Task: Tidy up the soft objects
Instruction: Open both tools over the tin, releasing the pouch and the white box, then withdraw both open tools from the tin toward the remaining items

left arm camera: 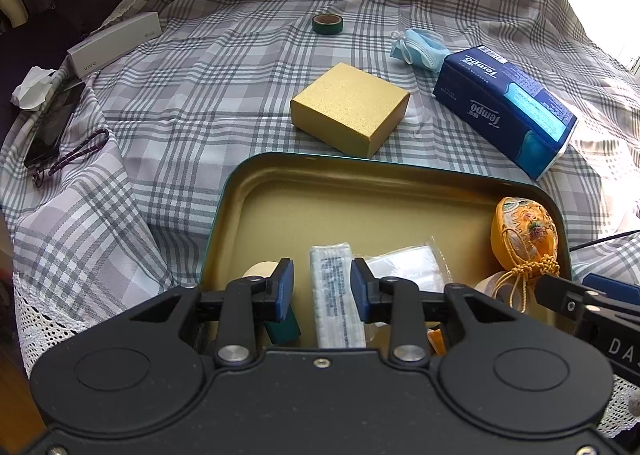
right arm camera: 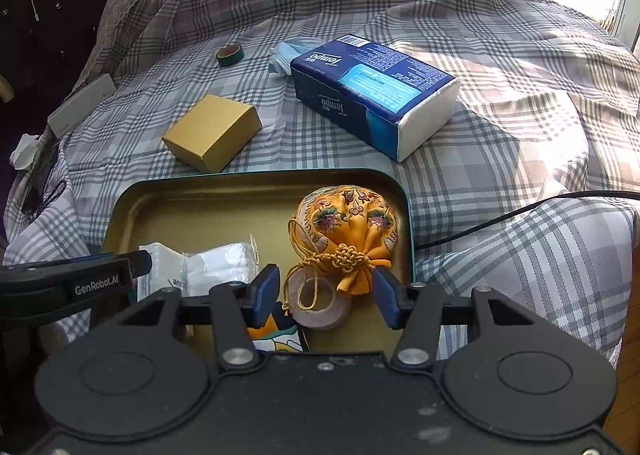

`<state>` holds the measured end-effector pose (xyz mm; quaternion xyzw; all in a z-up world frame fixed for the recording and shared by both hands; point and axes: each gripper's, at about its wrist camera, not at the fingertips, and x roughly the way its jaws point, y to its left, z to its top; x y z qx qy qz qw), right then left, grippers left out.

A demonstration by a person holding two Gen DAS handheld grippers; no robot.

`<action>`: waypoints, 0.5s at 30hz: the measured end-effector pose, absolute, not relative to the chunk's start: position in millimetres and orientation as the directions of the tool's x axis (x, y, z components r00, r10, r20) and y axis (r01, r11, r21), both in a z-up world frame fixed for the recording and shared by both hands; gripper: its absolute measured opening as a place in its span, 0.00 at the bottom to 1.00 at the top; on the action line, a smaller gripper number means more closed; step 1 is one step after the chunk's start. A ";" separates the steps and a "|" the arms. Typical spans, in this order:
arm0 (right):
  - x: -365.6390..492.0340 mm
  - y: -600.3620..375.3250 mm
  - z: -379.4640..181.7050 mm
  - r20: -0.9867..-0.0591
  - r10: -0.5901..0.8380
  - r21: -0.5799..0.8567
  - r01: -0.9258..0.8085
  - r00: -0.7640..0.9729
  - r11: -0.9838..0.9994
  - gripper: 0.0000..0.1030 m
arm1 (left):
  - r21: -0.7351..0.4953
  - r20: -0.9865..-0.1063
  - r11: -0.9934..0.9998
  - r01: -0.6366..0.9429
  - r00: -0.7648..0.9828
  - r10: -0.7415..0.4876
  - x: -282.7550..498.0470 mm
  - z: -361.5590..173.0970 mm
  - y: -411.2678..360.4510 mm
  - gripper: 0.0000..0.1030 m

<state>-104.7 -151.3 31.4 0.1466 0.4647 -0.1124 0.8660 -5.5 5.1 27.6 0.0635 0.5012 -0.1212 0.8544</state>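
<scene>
A green-rimmed gold tin tray (left arm camera: 280, 199) lies on the plaid bed. In it are a white packet of cotton swabs (left arm camera: 336, 291), a clear bag of white pads (left arm camera: 408, 269), an orange embroidered pouch (left arm camera: 524, 235) and a tape roll (right arm camera: 320, 307). My left gripper (left arm camera: 322, 291) is open over the tray, its pads either side of the swab packet without gripping it. My right gripper (right arm camera: 326, 297) is open over the tray (right arm camera: 168, 191), pads flanking the pouch's (right arm camera: 352, 227) knotted neck and the tape roll. A blue Tempo tissue pack (left arm camera: 508, 99) (right arm camera: 372, 87) and a blue face mask (left arm camera: 420, 47) (right arm camera: 286, 55) lie beyond.
A gold box (left arm camera: 348, 111) (right arm camera: 212, 131) sits just behind the tray. A green tape roll (left arm camera: 328, 23), a white Vivo box (left arm camera: 114, 43), a phone with lanyard (left arm camera: 52, 127) and crumpled tissue (left arm camera: 32, 89) lie at left. A black cable (right arm camera: 520, 215) crosses the right.
</scene>
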 end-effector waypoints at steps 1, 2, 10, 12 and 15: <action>-105.1 -151.7 31.7 -0.837 -0.057 0.153 0.331 0.545 0.931 0.49 | -0.012 -0.872 0.963 0.270 0.468 -0.143 -5.4 27.5 4.8 0.33; -105.5 -152.1 32.1 -0.835 -0.056 0.155 0.332 0.547 0.931 0.49 | -0.010 -0.871 0.963 0.270 0.470 -0.141 -5.7 27.5 4.6 0.33; -105.9 -153.5 33.5 -0.826 -0.056 0.163 0.332 0.561 0.929 0.49 | -0.009 -0.870 0.962 0.274 0.471 -0.143 -6.5 28.4 3.8 0.33; -104.6 -153.9 34.6 -0.822 -0.058 0.163 0.332 0.566 0.929 0.49 | -0.010 -0.870 0.962 0.275 0.472 -0.144 -5.2 29.4 3.6 0.33; -101.8 -156.0 37.3 -0.814 -0.065 0.163 0.335 0.577 0.928 0.49 | -0.010 -0.867 0.961 0.278 0.476 -0.147 -2.1 31.7 3.5 0.33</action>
